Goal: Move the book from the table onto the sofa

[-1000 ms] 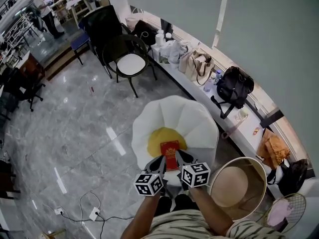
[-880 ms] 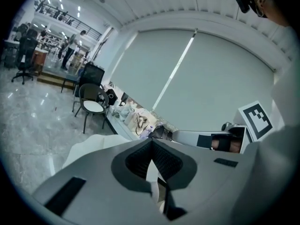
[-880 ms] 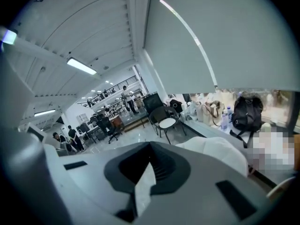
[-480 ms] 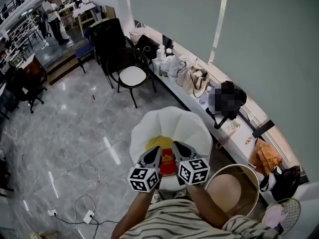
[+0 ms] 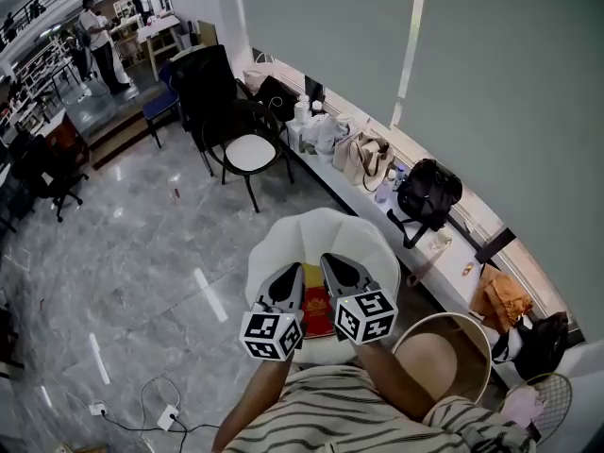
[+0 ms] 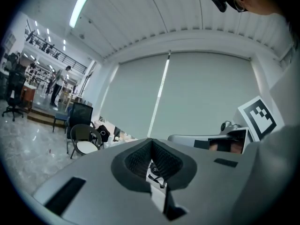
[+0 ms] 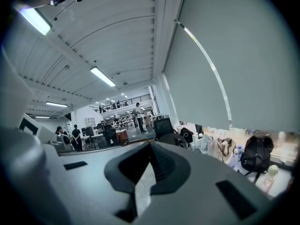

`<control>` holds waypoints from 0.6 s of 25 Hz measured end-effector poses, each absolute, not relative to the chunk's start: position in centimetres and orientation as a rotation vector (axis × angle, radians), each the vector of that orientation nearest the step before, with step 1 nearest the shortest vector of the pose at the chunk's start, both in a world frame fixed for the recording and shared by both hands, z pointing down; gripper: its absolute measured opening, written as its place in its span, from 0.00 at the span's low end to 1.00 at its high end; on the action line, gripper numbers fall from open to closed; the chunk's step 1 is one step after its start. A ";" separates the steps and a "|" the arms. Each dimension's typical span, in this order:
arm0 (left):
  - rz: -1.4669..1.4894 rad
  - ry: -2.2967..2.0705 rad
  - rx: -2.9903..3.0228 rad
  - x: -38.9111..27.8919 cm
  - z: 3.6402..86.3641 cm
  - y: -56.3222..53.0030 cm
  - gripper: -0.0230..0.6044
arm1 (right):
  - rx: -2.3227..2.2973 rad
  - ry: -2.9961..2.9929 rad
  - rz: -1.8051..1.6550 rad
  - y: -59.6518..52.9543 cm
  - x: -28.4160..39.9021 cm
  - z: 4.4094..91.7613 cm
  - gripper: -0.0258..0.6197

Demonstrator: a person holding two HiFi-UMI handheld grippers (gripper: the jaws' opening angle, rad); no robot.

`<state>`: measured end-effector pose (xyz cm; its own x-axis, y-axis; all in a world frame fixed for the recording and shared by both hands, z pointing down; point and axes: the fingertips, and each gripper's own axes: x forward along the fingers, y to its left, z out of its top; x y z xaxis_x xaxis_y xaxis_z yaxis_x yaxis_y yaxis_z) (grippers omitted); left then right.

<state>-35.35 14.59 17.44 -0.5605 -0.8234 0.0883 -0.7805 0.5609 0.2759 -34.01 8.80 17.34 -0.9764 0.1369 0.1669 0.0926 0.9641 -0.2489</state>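
The red book lies flat on the yellow cushion of the white petal-shaped sofa. Only a strip of it shows between my two grippers. Both hang well above it, side by side, pointing away from me. My left gripper is shut with nothing in it, and its pads meet in the left gripper view. My right gripper is shut and empty too, with its pads closed in the right gripper view. Neither touches the book.
A round tan table with a white rim stands to the right of the sofa. Behind it a black chair with a white seat and a long ledge with bags and a black backpack. Cables and a power strip lie on the marble floor.
Both grippers have risen toward the head camera and now cover most of the book. The book has stayed on the yellow cushion. Both stayed shut.
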 end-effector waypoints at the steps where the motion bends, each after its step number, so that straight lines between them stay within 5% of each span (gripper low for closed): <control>1: -0.294 -2.607 1.349 -35.3 17.0 14.6 0.04 | -0.176 -2.942 0.350 8.8 -34.0 16.9 0.06; 15: -0.279 -2.680 1.362 -35.9 15.2 13.7 0.04 | -0.169 -3.002 0.280 8.0 -34.3 15.1 0.06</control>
<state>-35.88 13.69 15.23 -0.5871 -0.8092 0.0250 -0.7867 0.5775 0.2184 -34.29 8.03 15.14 -0.9863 0.1221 0.1107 0.0996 0.9766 -0.1904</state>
